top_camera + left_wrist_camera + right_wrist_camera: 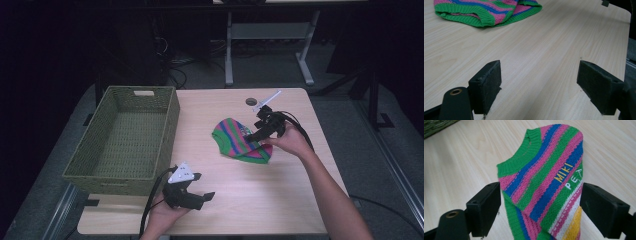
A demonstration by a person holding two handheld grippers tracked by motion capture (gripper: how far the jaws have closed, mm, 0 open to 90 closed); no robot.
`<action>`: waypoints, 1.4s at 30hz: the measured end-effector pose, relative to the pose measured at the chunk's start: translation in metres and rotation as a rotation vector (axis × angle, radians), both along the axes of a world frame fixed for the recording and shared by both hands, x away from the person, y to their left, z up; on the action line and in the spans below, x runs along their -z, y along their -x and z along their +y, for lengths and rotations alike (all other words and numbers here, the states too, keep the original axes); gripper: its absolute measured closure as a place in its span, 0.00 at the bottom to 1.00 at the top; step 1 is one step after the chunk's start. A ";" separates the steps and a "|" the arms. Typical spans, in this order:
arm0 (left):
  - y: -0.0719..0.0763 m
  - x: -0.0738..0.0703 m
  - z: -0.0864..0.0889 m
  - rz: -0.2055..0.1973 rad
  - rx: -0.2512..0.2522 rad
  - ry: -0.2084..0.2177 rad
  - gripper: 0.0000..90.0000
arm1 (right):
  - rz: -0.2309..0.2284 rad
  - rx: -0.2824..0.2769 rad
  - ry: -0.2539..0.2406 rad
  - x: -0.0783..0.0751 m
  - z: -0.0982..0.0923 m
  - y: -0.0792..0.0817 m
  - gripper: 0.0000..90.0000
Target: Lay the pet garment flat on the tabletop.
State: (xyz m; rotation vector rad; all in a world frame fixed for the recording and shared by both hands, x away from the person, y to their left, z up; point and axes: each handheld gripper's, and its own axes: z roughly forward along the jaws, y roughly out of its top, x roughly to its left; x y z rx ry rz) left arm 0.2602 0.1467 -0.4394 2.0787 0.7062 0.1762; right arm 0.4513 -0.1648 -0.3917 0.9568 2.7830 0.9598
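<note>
With our right gripper (256, 133) wide open around the soft, light striped sweater (544, 182) lying on the desk (235, 200) between its jaws, we should pinch a thick fold, while our left gripper (204, 197) waits open nearer to us.

One striped sweater (241, 140), one wicker basket (107, 170), two hand-held grippers.

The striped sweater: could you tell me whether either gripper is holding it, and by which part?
Nothing is held yet. The right gripper has its jaws open on either side of the striped sweater, near its lettered part. The left gripper is open over bare table.
</note>
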 end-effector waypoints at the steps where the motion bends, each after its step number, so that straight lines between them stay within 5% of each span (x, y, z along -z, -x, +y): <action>1: 0.000 0.000 0.000 0.001 0.000 0.000 0.21 | 0.006 0.003 0.000 0.002 0.001 -0.002 0.18; 17: -0.001 -0.001 0.000 -0.009 0.007 -0.001 0.21 | 0.040 0.025 0.084 0.032 0.023 -0.021 0.18; 27: -0.002 -0.001 0.002 -0.003 0.003 0.004 0.21 | 0.043 0.042 0.093 0.037 0.034 -0.025 0.18; 42: -0.002 -0.001 -0.001 0.000 0.012 0.001 0.21 | 0.041 0.067 0.169 0.057 0.040 -0.026 0.18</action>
